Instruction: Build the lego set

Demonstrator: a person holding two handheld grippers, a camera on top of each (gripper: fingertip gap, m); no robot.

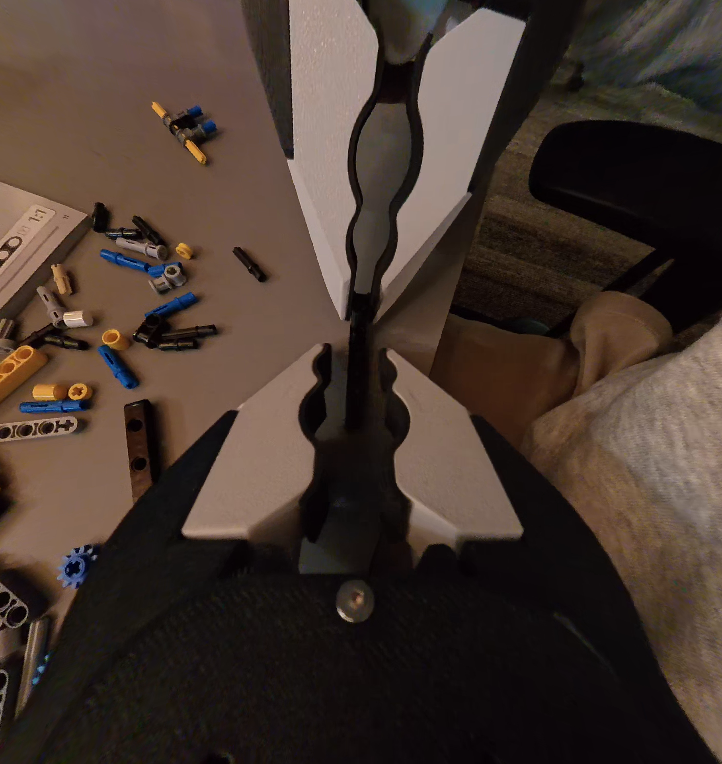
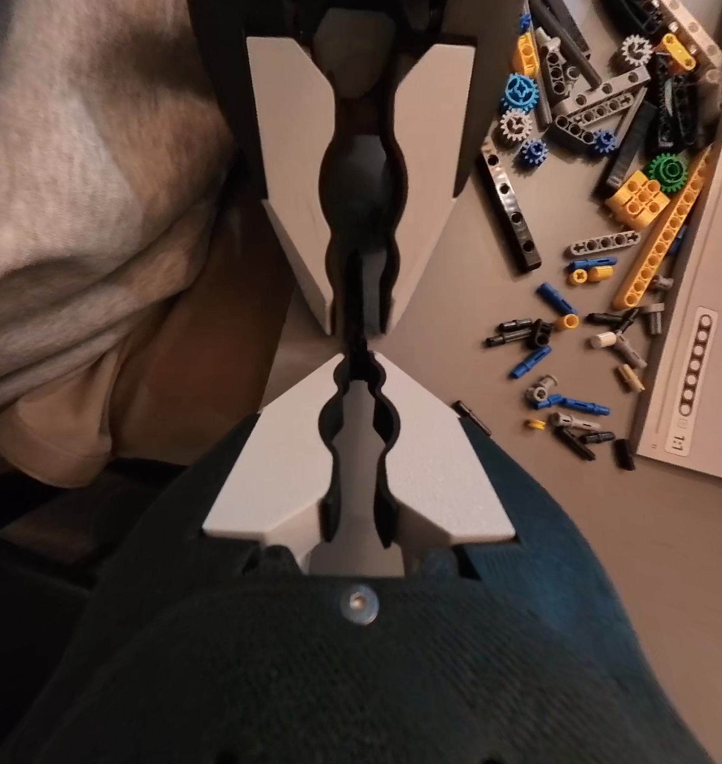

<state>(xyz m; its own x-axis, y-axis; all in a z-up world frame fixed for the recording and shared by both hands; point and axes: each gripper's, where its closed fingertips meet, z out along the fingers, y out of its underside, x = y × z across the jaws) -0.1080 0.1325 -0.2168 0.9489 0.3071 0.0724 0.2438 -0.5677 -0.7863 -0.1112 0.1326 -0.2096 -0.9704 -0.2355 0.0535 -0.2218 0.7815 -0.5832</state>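
My left gripper (image 1: pixel 354 351) and right gripper (image 1: pixel 362 316) meet tip to tip over the table's near edge. A long black Lego piece (image 1: pixel 358 372) runs straight between them. My left gripper is shut on it, with the piece lying between the wavy black pads. The right gripper's tips are pinched on its far end. In the right wrist view my right gripper (image 2: pixel 358 359) is at the bottom and the left gripper (image 2: pixel 359 330) at the top, with the black piece (image 2: pixel 356 297) between. I cannot tell whether it is one part or two joined.
Loose pins, bushes and beams lie on the grey table (image 1: pixel 235 198), including a small pin assembly (image 1: pixel 185 126) and a black beam (image 1: pixel 138 446). There is also a pile of gears and beams (image 2: pixel 599 103), a long yellow beam (image 2: pixel 661 244) and an instruction booklet (image 2: pixel 702 372). A person's clothing (image 1: pixel 640 454) and a black chair (image 1: pixel 640 198) lie off the edge. My two grippers' fingertips are within a few centimetres of each other. Left tips and right tips are each some 15 centimetres from the long yellow beam (image 2: pixel 661 244).
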